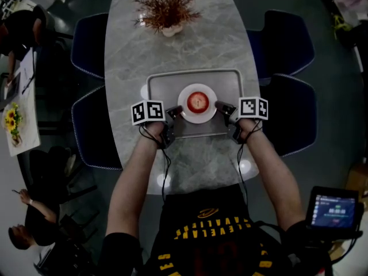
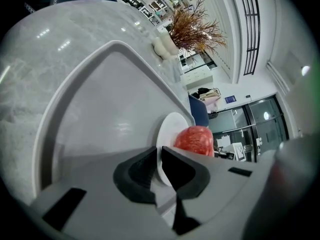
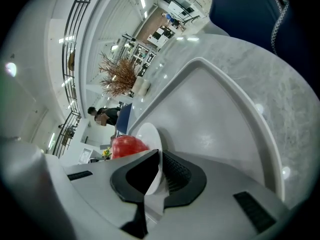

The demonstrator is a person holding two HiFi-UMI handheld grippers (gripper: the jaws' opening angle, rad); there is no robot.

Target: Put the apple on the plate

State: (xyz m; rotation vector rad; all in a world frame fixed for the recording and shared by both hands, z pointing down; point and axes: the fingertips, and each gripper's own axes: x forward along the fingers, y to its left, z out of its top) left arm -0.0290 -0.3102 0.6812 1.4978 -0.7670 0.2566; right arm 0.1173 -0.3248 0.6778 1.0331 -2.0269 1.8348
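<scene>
A red apple [image 1: 197,102] sits in the middle of a white plate [image 1: 185,94], which is over a grey tray [image 1: 158,83] on the marble table. My left gripper [image 1: 177,112] is shut on the plate's left rim. My right gripper [image 1: 221,107] is shut on its right rim. In the left gripper view the plate [image 2: 168,128] edge runs between the black pads [image 2: 137,171], with the apple [image 2: 195,140] just beyond. In the right gripper view the plate [image 3: 149,134] rim is pinched the same way, and the apple [image 3: 127,146] shows behind the jaw.
A dried plant in a white vase [image 1: 167,10] stands at the table's far end. Dark blue chairs [image 1: 290,39] line both long sides. People sit at the left [image 1: 20,33]. A small screen [image 1: 336,209] hangs at my right hip.
</scene>
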